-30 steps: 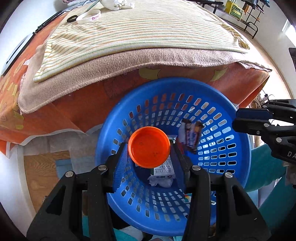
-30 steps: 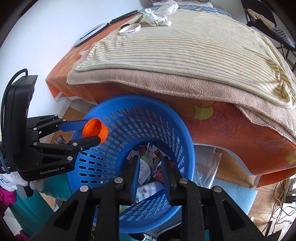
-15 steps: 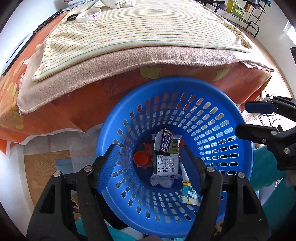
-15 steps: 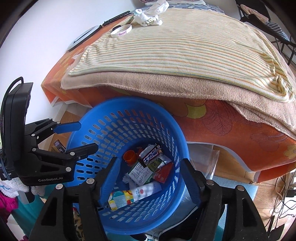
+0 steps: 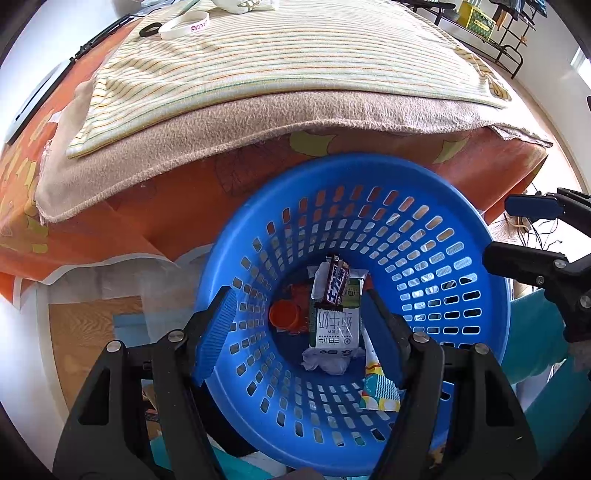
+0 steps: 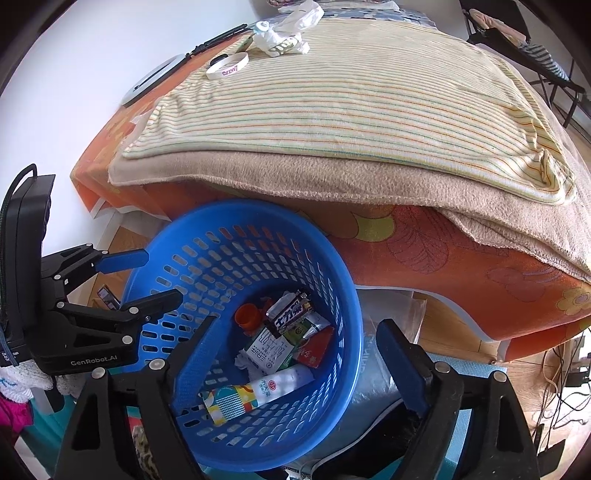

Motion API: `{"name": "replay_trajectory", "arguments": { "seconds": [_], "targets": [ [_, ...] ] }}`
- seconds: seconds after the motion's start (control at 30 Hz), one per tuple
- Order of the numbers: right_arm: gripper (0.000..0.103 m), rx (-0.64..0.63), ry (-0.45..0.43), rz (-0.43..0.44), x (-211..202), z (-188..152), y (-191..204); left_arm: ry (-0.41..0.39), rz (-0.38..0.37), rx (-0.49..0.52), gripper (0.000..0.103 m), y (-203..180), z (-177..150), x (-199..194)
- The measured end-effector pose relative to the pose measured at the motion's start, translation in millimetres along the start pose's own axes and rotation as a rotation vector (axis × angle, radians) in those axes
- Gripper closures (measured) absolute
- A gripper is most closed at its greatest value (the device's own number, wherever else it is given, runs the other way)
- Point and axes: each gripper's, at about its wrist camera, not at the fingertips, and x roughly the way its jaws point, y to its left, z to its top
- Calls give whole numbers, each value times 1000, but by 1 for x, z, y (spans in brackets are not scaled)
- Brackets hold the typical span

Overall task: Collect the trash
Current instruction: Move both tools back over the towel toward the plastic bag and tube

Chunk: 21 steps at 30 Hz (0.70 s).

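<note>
Hovering over the blue basket point(image 5: 476, 236), left claw point(image 5: 301, 328) spread wide and holding nothing; likewise the right claw point(image 6: 291, 363), gaping wide and empty above the same basket, at its right side. Lying at the bottom: an orange cap point(image 5: 284, 314), a milk carton point(image 5: 336, 326) with a dark candy-bar wrapper point(image 5: 335, 282) resting across it, crumpled white paper point(image 5: 325, 363), and a patterned tube point(image 6: 255, 393). Sitting just beside the bed point(image 6: 424, 254), basket rim close to the orange floral sheet.

Remaining on the striped blanket point(image 6: 351, 99) at the far end: a crumpled white plastic bag point(image 6: 286, 31) and a white wristband point(image 6: 227, 68), well apart from the basket, probably next in line if counted as trash.

Risking, in reaching across, a claw arm catching the basket rim and tipping it, spilling the loose pieces; also possibly dragging the blanket along when pinching the thin bag.

Showing only in the right wrist view: a red wrapper point(image 6: 314, 349), the tube's full length and the whole plastic bag. Showing more clearly in the left wrist view: the carton's printed face and the right claw's side profile point(image 5: 543, 240).
</note>
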Motion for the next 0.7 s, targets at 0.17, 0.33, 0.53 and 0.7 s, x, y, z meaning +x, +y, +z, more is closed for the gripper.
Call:
{"name": "replay_trajectory", "arguments": {
  "seconds": [0.17,0.33,0.53,0.7],
  "targets": [
    [14,-1,-7,-15,-2,2,-1,1,0,-2,31,0,1,-1],
    [12,10,-25,-13,-8,8,-3,1,-10,-18,31,4,6,-4],
    [12,39,-57,21,-20,23,-6,-49,-32,-59,31,17,31,-28],
    [12,18,-111,14,-34,43,-3,-116,-6,-56,31,32,59,-54]
  ]
}}
